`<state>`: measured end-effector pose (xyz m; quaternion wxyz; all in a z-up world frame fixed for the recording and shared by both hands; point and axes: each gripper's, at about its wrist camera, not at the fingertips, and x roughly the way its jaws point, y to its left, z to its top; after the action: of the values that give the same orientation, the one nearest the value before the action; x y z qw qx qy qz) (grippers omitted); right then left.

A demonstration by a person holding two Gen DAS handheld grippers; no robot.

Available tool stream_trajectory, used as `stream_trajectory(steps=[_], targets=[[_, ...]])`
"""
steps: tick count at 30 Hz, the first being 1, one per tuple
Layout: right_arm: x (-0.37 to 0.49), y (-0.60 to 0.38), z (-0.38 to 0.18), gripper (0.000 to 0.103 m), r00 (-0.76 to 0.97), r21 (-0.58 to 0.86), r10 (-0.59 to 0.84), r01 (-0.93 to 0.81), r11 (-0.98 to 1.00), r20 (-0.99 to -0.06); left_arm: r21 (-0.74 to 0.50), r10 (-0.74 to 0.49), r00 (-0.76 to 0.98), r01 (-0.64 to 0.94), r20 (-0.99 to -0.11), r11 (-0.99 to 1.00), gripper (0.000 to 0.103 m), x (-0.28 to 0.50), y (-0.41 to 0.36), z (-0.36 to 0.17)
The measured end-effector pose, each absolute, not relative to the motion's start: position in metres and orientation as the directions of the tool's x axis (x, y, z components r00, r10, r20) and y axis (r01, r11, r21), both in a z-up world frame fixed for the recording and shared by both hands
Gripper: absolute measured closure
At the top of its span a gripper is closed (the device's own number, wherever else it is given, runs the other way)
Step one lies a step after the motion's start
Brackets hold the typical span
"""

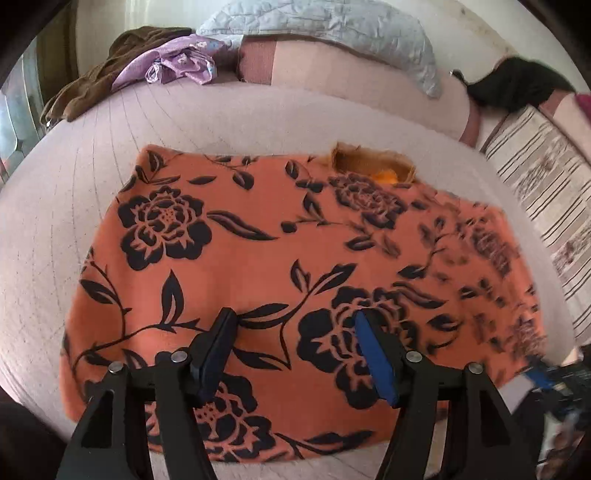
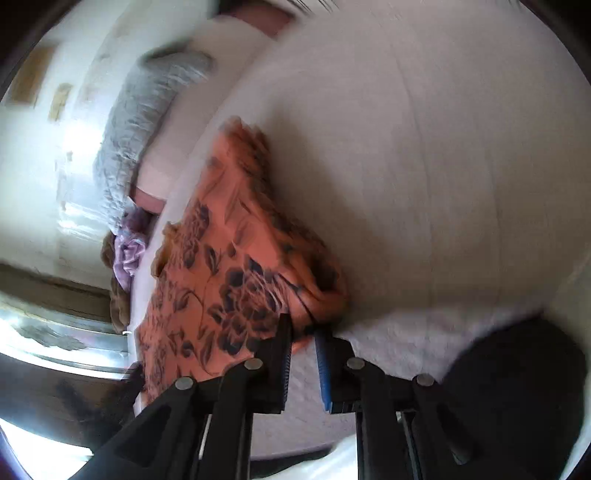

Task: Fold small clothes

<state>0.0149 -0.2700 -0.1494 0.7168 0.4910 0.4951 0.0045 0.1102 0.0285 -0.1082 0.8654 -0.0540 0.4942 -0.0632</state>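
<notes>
A grey quilt (image 1: 332,33), brown cloth (image 1: 92,81) and black item (image 1: 517,85) lie behind.

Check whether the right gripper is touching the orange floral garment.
Touching. The right wrist view shows a bunched edge of the orange floral garment pinched in the right gripper, its fingers nearly closed on the fabric.
</notes>
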Motion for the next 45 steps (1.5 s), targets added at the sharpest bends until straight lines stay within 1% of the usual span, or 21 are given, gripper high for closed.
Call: stream_trajectory(steps=[1, 2, 3, 4, 7, 10, 17, 18, 19, 20, 21, 22, 25, 28, 29, 30, 31, 34, 37, 41, 45], targets=[[0.011, -0.275, -0.145, 0.069, 0.517, 0.713, 0.491, 0.477, 0.514, -0.701, -0.135, -0.151, 0.522, 0.068, -0.84, 0.988, 0.034, 0.109, 0.026, -0.109], [0.01, -0.278, -0.136, 0.063, 0.516, 0.697, 0.472, 0.47, 0.542, -0.715, -0.119, -0.142, 0.523, 0.078, -0.841, 0.99, 0.032, 0.109, 0.023, -0.11], [0.009, -0.282, -0.128, 0.035, 0.527, 0.691, 0.456, 0.459, 0.558, -0.718, -0.105, -0.134, 0.526, 0.085, -0.84, 0.991, 0.031, 0.108, 0.021, -0.11], [0.009, -0.287, -0.119, 0.02, 0.549, 0.694, 0.44, 0.443, 0.567, -0.71, -0.101, -0.132, 0.526, 0.088, -0.84, 0.991, 0.03, 0.109, 0.02, -0.111], [0.026, -0.303, -0.089, 0.02, 0.618, 0.701, 0.401, 0.372, 0.608, -0.676, -0.116, -0.145, 0.523, 0.088, -0.84, 0.989, 0.029, 0.11, 0.022, -0.112], [0.07, -0.312, -0.084, 0.02, 0.61, 0.733, 0.471, 0.288, 0.616, -0.637, -0.128, -0.153, 0.531, 0.083, -0.834, 0.988, 0.029, 0.108, 0.024, -0.113], [0.191, -0.3, -0.141, 0.022, 0.456, 0.721, 0.58, 0.24, 0.65, -0.675, -0.141, -0.163, 0.537, 0.082, -0.828, 0.987, 0.027, 0.108, 0.024, -0.114], [0.202, -0.296, -0.148, 0.029, 0.436, 0.715, 0.583, 0.251, 0.652, -0.685, -0.142, -0.165, 0.538, 0.085, -0.827, 0.986, 0.026, 0.108, 0.024, -0.115], [0.211, -0.29, -0.155, 0.058, 0.409, 0.712, 0.596, 0.242, 0.659, -0.691, -0.143, -0.168, 0.539, 0.088, -0.825, 0.986, 0.026, 0.108, 0.024, -0.115], [0.218, -0.283, -0.162, 0.074, 0.37, 0.69, 0.593, 0.236, 0.685, -0.715, -0.143, -0.17, 0.54, 0.092, -0.824, 0.985, 0.025, 0.108, 0.025, -0.115], [0.218, -0.283, -0.164, 0.086, 0.365, 0.692, 0.596, 0.256, 0.675, -0.716, -0.143, -0.171, 0.541, 0.095, -0.823, 0.985, 0.025, 0.108, 0.025, -0.115], [0.218, -0.283, -0.162, 0.088, 0.374, 0.708, 0.607, 0.26, 0.657, -0.701, -0.143, -0.175, 0.543, 0.1, -0.821, 0.985, 0.025, 0.108, 0.025, -0.115], [0.203, -0.281, -0.126, 0.089, 0.482, 0.671, 0.518, 0.224, 0.706, -0.706, -0.149, -0.186, 0.553, 0.112, -0.812, 0.982, 0.025, 0.107, 0.026, -0.117], [0.208, -0.278, -0.154, 0.085, 0.397, 0.572, 0.445, 0.302, 0.762, -0.803, -0.136, -0.181, 0.554, 0.122, -0.812, 0.983, 0.023, 0.108, 0.024, -0.118], [0.206, -0.282, -0.165, 0.085, 0.404, 0.6, 0.465, 0.333, 0.728, -0.788, -0.144, -0.187, 0.549, 0.122, -0.815, 0.982, 0.023, 0.108, 0.026, -0.117], [0.203, -0.286, -0.162, 0.078, 0.433, 0.63, 0.479, 0.337, 0.7, -0.764, -0.158, -0.198, 0.546, 0.119, -0.814, 0.98, 0.023, 0.108, 0.028, -0.117], [0.199, -0.289, -0.156, 0.077, 0.452, 0.634, 0.471, 0.337, 0.696, -0.757, -0.169, -0.205, 0.545, 0.116, -0.813, 0.979, 0.024, 0.109, 0.029, -0.117], [0.189, -0.288, -0.128, 0.078, 0.478, 0.552, 0.369, 0.328, 0.766, -0.797, -0.157, -0.198, 0.549, 0.121, -0.812, 0.98, 0.023, 0.109, 0.027, -0.118], [0.179, -0.281, -0.095, 0.078, 0.53, 0.51, 0.306, 0.293, 0.809, -0.791, -0.158, -0.195, 0.548, 0.114, -0.813, 0.981, 0.023, 0.11, 0.026, -0.118], [0.159, -0.251, -0.063, 0.078, 0.574, 0.56, 0.374, 0.184, 0.808, -0.729, -0.22, -0.232, 0.532, 0.086, -0.814, 0.972, 0.023, 0.109, 0.037, -0.102], [0.142, -0.213, -0.079, 0.073, 0.499, 0.574, 0.453, 0.112, 0.811, -0.738, -0.287, -0.207, 0.641, -0.021, -0.739, 0.958, 0.023, 0.087, 0.088, -0.065]])
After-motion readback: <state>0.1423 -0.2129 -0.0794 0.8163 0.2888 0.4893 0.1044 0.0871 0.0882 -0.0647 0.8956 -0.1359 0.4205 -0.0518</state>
